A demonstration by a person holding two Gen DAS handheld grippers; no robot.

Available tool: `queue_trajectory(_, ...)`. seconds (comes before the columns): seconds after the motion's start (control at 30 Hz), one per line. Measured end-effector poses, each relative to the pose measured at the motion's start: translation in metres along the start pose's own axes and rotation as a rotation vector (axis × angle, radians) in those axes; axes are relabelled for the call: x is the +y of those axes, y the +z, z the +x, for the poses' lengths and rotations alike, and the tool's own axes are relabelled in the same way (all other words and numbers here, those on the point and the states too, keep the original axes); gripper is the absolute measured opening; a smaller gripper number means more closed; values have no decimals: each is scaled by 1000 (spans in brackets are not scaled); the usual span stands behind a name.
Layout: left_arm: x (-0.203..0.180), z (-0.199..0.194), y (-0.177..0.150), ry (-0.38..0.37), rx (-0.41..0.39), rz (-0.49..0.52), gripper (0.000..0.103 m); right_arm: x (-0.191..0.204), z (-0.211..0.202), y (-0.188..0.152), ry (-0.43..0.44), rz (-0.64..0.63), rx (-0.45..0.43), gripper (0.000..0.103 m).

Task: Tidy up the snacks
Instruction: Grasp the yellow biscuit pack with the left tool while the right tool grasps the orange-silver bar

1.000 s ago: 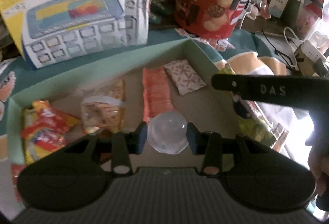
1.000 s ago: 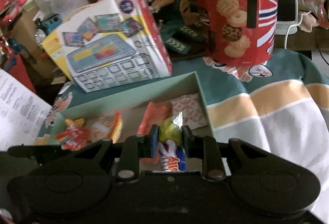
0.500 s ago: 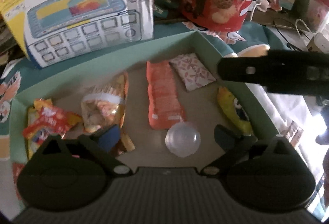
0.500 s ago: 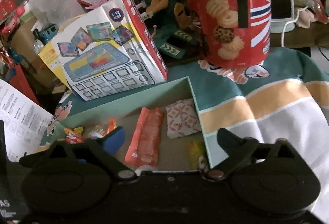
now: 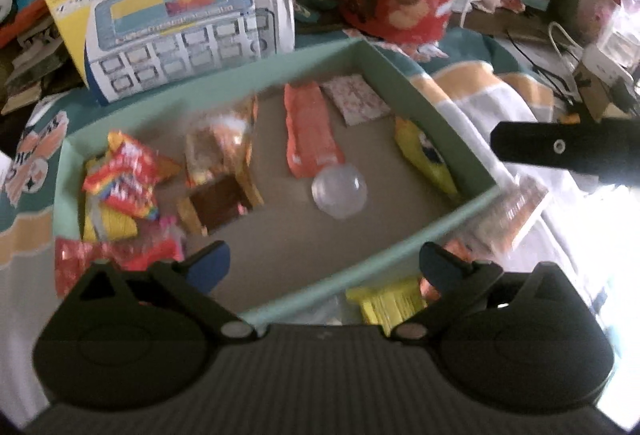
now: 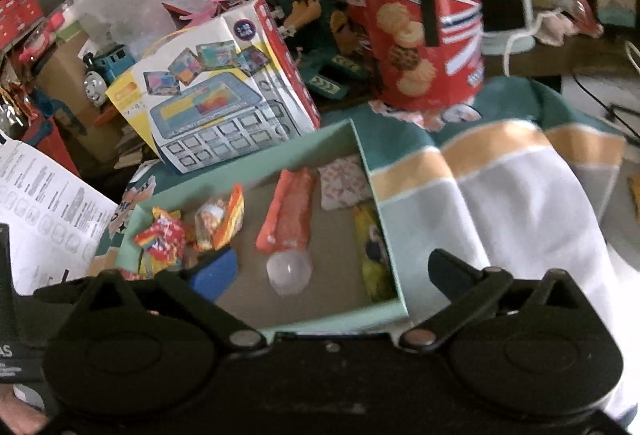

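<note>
A shallow mint-green cardboard box (image 5: 400,69) lies on a striped cloth (image 6: 500,195), with a red round biscuit tin (image 6: 416,31) standing beyond its far right corner. Inside lie a long orange snack packet (image 5: 310,131) mid-box, a yellow packet (image 5: 424,155) along the right wall, and a clear plastic ball (image 5: 339,190) touching the orange packet's near end. The left gripper (image 5: 322,271) and right gripper (image 6: 332,275) both hover at the box's near edge, jaws spread wide and holding nothing.

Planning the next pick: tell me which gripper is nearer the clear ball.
Left, by a little. The left gripper hangs open just short of the clear ball; the right gripper, also open, sits toward the yellow packet's side.
</note>
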State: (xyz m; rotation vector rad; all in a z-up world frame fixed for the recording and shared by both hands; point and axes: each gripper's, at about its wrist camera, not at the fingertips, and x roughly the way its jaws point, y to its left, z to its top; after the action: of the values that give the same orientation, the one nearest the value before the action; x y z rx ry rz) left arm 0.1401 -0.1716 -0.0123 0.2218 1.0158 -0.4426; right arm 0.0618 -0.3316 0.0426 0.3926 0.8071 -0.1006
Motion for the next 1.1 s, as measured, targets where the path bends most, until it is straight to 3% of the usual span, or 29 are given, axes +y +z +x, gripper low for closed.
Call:
queue_trajectory(0.33,-17,8,-50,0,70,-1,103,-16,-19,-53,-3,42,68,103)
queue_trajectory(0.67,-29,22,-56,-9,85,32,103,-23,2,-71,21,49,118,103)
queue_trajectory(0.9,-19,26,-57,3,97,24,103,-21,28,-78,22,-19,180,103)
queue_trajectory(1.0,-12,28,-58,2,109,2,103,-19,35,-80,24,-35,193,96)
queue_trajectory(1.1,-7,29,-59,-1,113,-10,103,-13,39,-86,27,-58,200,83)
